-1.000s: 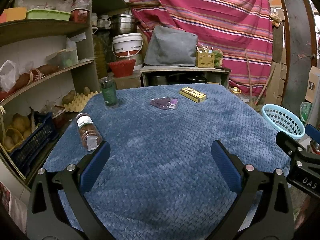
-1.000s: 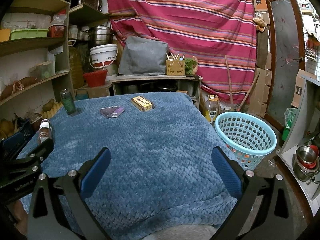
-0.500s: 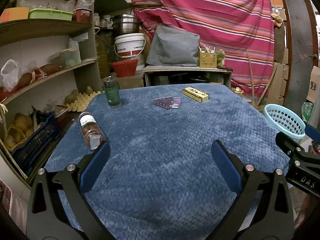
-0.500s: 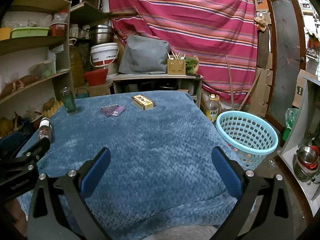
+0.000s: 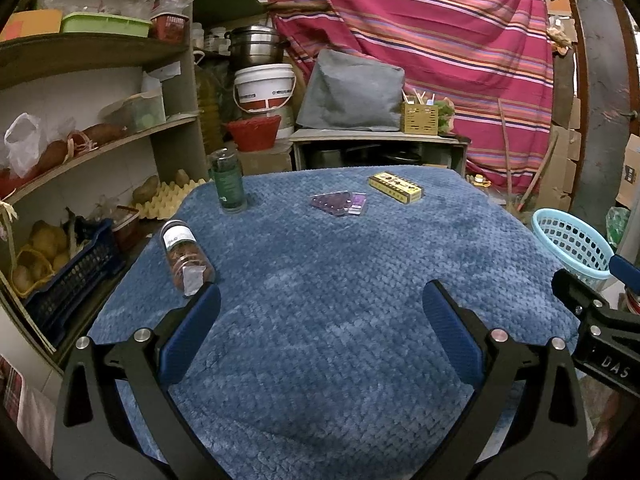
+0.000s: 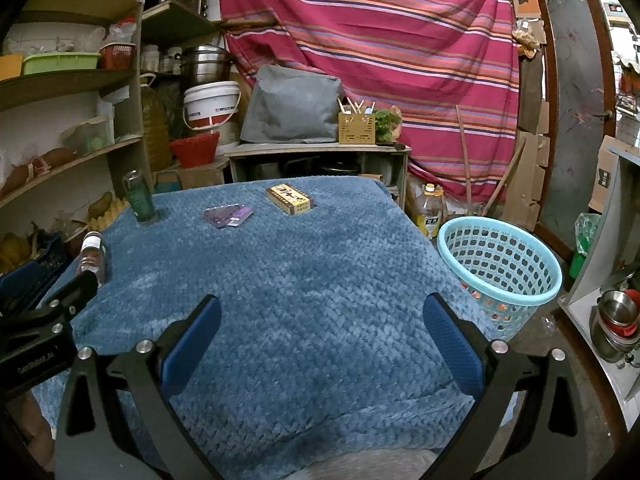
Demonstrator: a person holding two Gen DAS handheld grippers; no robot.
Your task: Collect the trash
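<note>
Both wrist views side by side, facing forward, sharing blue blanket (image 5: 320, 280), basket (image 6: 500, 276)

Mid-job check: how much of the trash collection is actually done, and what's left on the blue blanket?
Little looks done. The left gripper and right gripper are both open and empty. Still on the blue blanket: the tipped-over jar near the left edge, the upright green bottle, the purple packet and the yellow box. The light blue basket stands on the floor to the right; something small shows through its lower holes.
</note>
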